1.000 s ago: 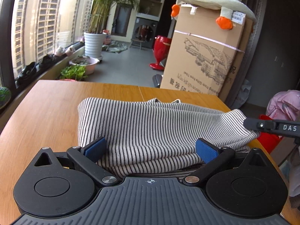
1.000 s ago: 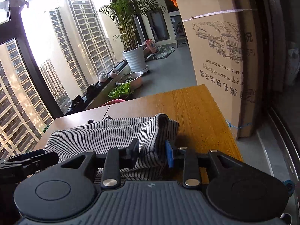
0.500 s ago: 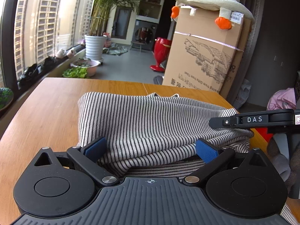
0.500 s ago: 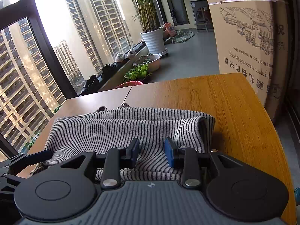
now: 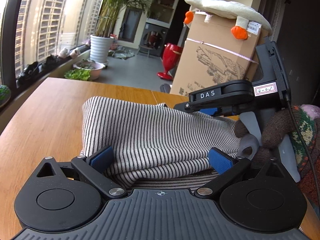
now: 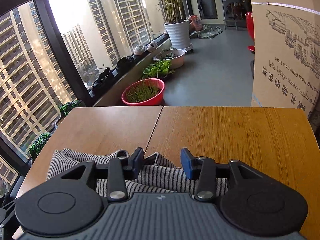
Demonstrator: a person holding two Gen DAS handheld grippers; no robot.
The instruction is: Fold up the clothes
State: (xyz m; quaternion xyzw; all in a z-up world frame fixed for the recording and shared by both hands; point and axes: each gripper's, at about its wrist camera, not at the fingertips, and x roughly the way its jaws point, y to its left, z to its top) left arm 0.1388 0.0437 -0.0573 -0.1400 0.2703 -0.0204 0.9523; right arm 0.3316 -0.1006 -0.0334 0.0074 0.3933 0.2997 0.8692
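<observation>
Top (image 5: 152,132): soft ribbed knit cloth, matt, fine dark and pale stripes. Table (image 6: 230,132): wood-grain boards, smooth, low sheen, warm orange-brown. Left gripper (image 5: 160,160): matt black plastic, ribbed grey housing, small bright metal pivot pins, blue rubbery-looking pads (image 5: 220,163). Right gripper (image 6: 162,160): same black plastic and blue pads. Glove (image 5: 272,132): coarse brown knit. Box (image 5: 216,60): plain brown cardboard, matt, printed line drawing. Plush toy (image 5: 226,10): cream fuzzy fabric. Pot (image 6: 178,34): white, ribbed, slightly glossy.
</observation>
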